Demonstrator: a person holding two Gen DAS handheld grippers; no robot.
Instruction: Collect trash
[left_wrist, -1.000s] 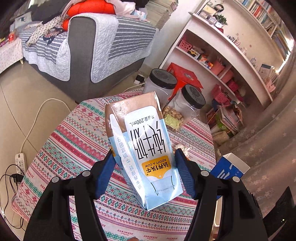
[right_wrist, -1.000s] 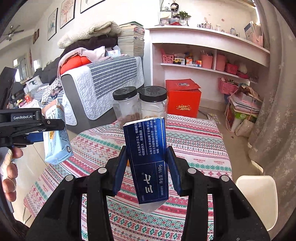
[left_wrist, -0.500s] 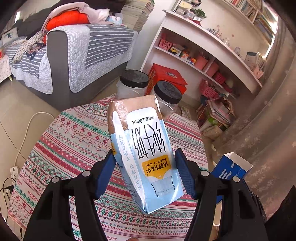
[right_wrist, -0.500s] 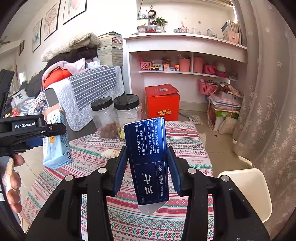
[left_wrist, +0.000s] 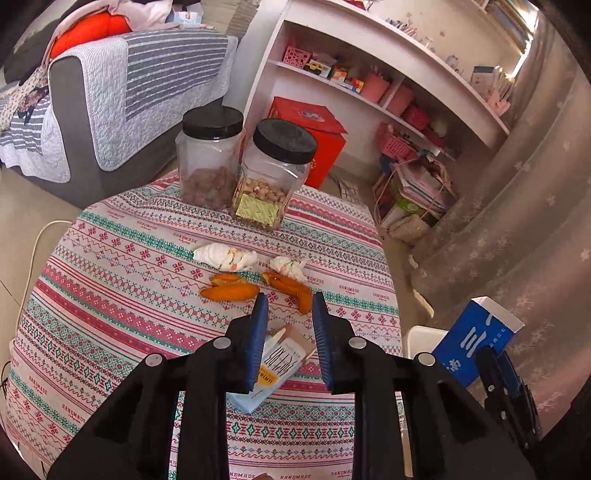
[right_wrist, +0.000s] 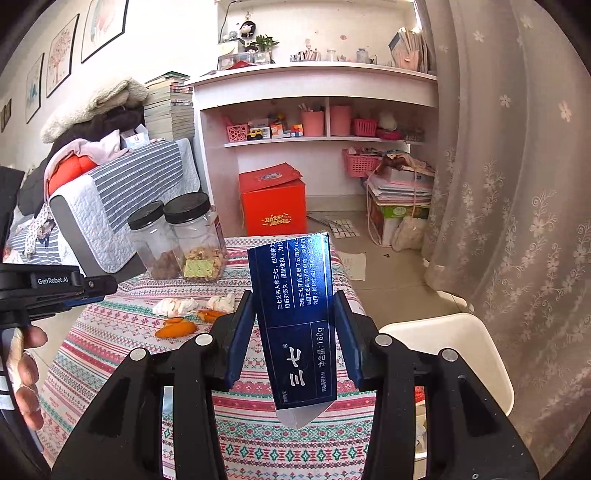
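Observation:
The light-blue milk carton lies flat on the patterned tablecloth; I see it through the gap of my left gripper. That gripper's jaws are closing and its pads press on nothing. My right gripper is shut on a dark blue box, held upright above the table's right edge; the box also shows at the right of the left wrist view. Two crumpled tissues and orange peels lie just beyond the left fingertips.
Two black-lidded plastic jars of nuts stand at the table's far edge. A white bin sits right of the table, below the blue box. A sofa, a red box and shelves stand beyond. A hand holds the left gripper.
The left gripper let go of the milk carton, which now lies on the table, and its jaws have narrowed. Both grippers moved to the right across the table; the right still holds the blue box.

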